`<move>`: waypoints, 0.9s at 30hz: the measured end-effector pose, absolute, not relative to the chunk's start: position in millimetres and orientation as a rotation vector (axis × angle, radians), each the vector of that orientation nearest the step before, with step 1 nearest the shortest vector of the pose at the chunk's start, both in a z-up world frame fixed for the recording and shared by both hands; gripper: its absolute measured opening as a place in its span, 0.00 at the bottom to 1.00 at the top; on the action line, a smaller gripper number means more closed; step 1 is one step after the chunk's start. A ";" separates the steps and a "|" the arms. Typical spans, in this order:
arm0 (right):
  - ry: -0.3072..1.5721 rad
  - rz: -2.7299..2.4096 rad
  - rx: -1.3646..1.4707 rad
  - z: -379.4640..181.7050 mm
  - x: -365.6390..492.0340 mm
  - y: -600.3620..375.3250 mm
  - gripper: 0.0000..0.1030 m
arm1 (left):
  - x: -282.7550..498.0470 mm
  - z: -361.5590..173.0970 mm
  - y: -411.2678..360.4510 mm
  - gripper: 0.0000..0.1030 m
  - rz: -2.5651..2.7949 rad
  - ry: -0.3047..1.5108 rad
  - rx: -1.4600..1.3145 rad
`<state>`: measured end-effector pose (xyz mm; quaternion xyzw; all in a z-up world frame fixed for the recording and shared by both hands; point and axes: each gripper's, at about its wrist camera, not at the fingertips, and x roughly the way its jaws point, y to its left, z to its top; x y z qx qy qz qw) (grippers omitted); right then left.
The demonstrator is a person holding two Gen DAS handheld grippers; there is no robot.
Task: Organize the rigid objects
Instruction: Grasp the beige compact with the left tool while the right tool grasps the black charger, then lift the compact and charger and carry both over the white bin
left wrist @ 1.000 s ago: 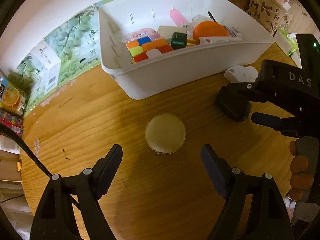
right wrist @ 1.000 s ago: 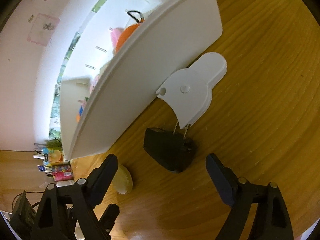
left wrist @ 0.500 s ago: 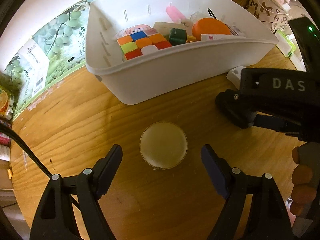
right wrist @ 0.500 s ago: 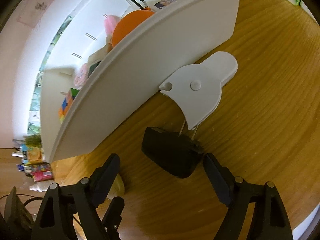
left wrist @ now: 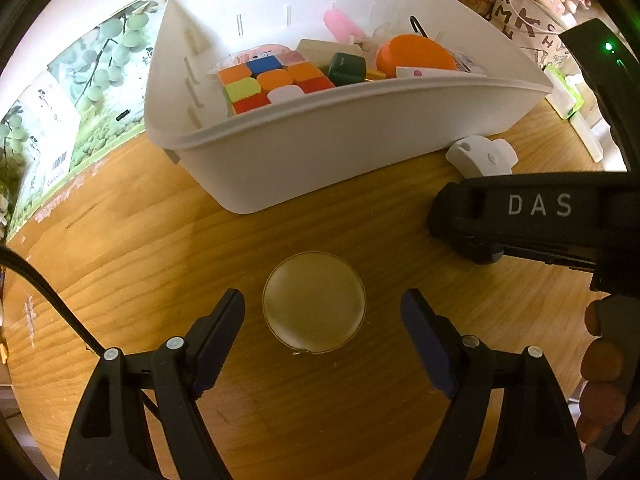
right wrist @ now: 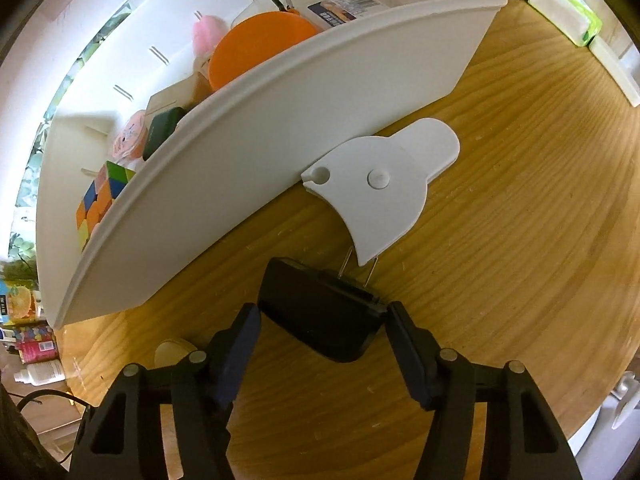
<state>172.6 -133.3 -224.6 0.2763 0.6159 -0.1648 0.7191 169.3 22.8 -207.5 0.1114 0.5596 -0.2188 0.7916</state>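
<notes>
On the wooden tabletop (left wrist: 120, 264), at the far left, a box with a green grape picture (left wrist: 44, 136) stands against the wall. To the right of it stands a white bin (left wrist: 320, 152). Inside the bin, from left to right, are a colourful puzzle cube (left wrist: 272, 82), a dark green block (left wrist: 347, 68), a pink item (left wrist: 340, 26) at the back and an orange round lid (left wrist: 416, 56).

In front of the bin, a round cream-coloured case (left wrist: 314, 307) lies flat on the wood. The left tongs (left wrist: 323, 320) are spread wide, with one finger on each side of the case, and neither finger touches it.

Further right, the right tongs (right wrist: 324, 330) are pinching a black plug adapter (right wrist: 320, 316). Both pads touch its sides, and the adapter lies on the tabletop just before the front wall of the bin. Its two metal prongs (right wrist: 360, 270) point away from the camera and go under the edge of a white plastic piece (right wrist: 380, 184). This piece lies flat, and its far corner touches the bin. At the far right edge of the tabletop is a green and white tissue pack (right wrist: 568, 8).
</notes>
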 end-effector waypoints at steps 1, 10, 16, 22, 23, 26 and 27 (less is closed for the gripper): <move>1.364 -0.362 0.608 -224.8 172.1 -134.0 0.63 | 169.8 -208.7 24.7 0.79 -0.472 1.207 0.238; 1.374 -0.328 0.606 -224.9 171.4 -144.4 0.62 | 170.0 -218.6 28.1 0.57 -0.446 1.260 0.213; 1.383 -0.287 0.618 -224.7 170.4 -141.6 0.62 | 166.4 -213.0 28.2 0.57 -0.446 1.265 0.196; 1.401 -0.229 0.618 -226.9 171.9 -142.5 0.62 | 165.7 -213.7 27.2 0.57 -0.425 1.275 0.166; 1.402 -0.219 0.617 -227.2 171.5 -141.0 0.62 | 166.7 -213.7 28.1 0.57 -0.418 1.276 0.162; 1.396 -0.183 0.607 -224.4 171.2 -138.5 0.62 | 165.2 -213.3 33.6 0.57 -0.385 1.284 0.133; 1.393 -0.172 0.603 -222.1 171.4 -137.5 0.62 | 163.5 -213.3 35.4 0.57 -0.371 1.285 0.126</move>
